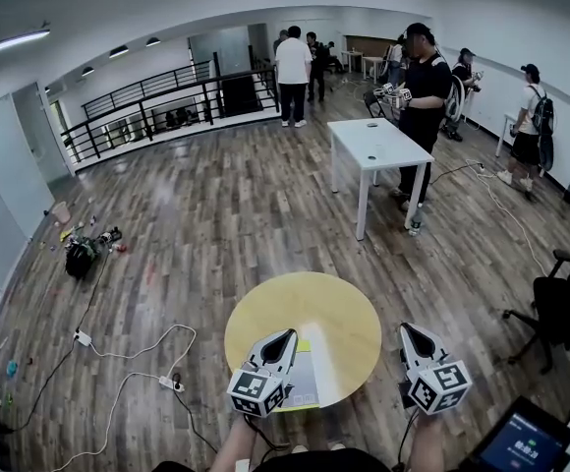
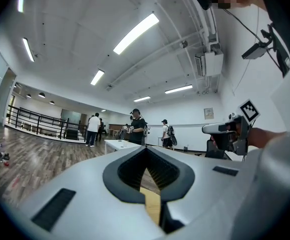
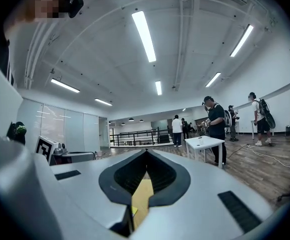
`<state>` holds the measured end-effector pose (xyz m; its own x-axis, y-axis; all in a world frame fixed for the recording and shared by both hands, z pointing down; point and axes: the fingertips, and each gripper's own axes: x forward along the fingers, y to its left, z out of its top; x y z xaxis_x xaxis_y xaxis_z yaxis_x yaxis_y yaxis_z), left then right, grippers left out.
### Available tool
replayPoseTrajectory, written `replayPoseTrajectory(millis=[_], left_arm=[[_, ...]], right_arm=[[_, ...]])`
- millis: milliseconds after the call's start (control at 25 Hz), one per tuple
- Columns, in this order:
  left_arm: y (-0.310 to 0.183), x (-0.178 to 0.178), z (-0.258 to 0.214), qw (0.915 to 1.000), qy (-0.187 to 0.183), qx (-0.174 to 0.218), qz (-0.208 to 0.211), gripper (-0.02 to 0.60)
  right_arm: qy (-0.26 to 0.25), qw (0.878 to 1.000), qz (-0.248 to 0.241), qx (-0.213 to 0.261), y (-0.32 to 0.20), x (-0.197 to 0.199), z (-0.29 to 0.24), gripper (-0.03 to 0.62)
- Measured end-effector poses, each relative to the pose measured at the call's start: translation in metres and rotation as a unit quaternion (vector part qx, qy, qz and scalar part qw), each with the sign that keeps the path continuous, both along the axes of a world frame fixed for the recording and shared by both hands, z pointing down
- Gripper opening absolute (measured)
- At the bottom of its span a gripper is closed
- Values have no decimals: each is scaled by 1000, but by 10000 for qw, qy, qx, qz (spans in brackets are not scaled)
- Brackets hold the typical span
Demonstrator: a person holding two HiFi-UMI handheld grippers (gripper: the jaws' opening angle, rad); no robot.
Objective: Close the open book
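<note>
1. A round yellow counter (image 1: pixel 265 308) stands on a wood-plank floor (image 1: pixel 216 214), and the book (image 1: pixel 316 377) lies open at the counter's near edge.
2. The left gripper (image 1: pixel 287 334) is over the book's left side, its jaws together and holding nothing.
3. The right gripper (image 1: pixel 408 328) is past the counter's right rim, also closed and empty.
4. A white table (image 1: pixel 378 146) stands beyond the counter, and cables (image 1: pixel 128 357) trail to its left.

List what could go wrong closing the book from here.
1. The book lies at the near edge of the round table; a push may slide it off.
2. The left gripper and right gripper both have jaws together, so neither can pinch a page until opened.
</note>
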<state>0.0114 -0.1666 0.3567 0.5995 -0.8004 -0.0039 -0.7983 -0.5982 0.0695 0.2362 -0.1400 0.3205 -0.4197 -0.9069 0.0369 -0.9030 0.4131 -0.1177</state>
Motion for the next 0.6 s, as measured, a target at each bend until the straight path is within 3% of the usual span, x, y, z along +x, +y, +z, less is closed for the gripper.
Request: replayPoseTrajectory(millis=[600], left_arm=[[1,9,-3,9999,-19,60,79,-2]], right_arm=[[-13,10000,0,-70,1,-1,11,5]])
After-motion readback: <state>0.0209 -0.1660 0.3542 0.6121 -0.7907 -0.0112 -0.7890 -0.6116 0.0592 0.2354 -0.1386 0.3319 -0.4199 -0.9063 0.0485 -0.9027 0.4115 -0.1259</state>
